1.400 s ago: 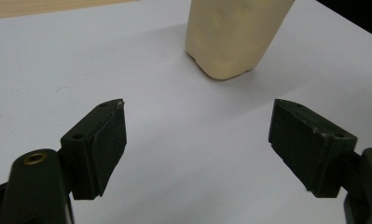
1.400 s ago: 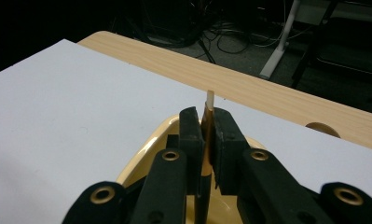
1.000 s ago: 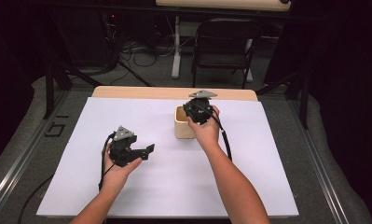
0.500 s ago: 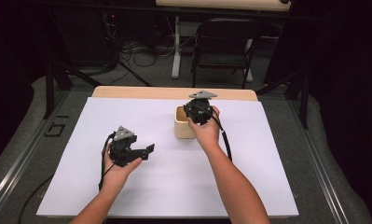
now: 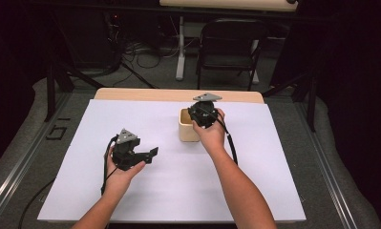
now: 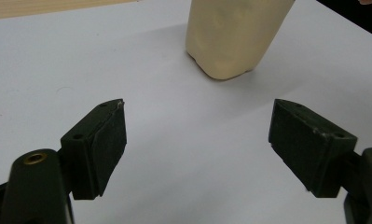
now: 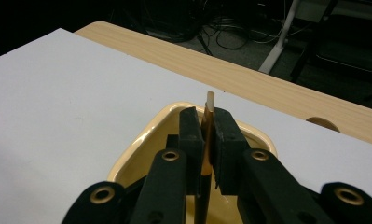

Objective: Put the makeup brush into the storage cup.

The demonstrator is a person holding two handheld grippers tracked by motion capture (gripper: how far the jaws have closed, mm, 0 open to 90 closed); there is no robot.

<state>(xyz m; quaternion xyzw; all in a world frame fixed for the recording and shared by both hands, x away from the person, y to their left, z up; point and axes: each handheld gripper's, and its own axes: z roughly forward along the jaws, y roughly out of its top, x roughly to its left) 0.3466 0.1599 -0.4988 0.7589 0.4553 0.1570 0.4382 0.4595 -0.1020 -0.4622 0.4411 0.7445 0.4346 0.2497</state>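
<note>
Change since a second earlier: none seen, left to right. Left gripper (image 5: 151, 153), held low over the white-covered bench (image 5: 178, 191) at left of centre, in the same place as before; black fingers (image 6: 99, 144) spread wide apart, nothing between them, aimed toward the cream-coloured, round-cornered plastic container (image 6: 235, 37) standing well apart ahead. Container (image 5: 187, 131) upright near the far middle of the bench, just short of the bare pale wooden edge (image 5: 178, 94), unmoved. Right gripper (image 7: 206, 135), poised directly over the container's open mouth and likewise unmoved; fingers (image 7: 190, 135) closed tight on a thin, flat tan strip (image 7: 210, 100), gripped upright on edge, upper end standing clear above the fingertips, lower end lost from sight between the fingers and the container rim (image 7: 141, 144). Judged meaning for the work: a pause with the strip at the container's mouth, neither fully seated nor let go; left gripper idle. Writing: none on container, strip or either gripper; at far left, pale marks on the dark floor rail (image 5: 58, 129), resembling two digits, not surely legible. Brands and labels: none readable.
</note>
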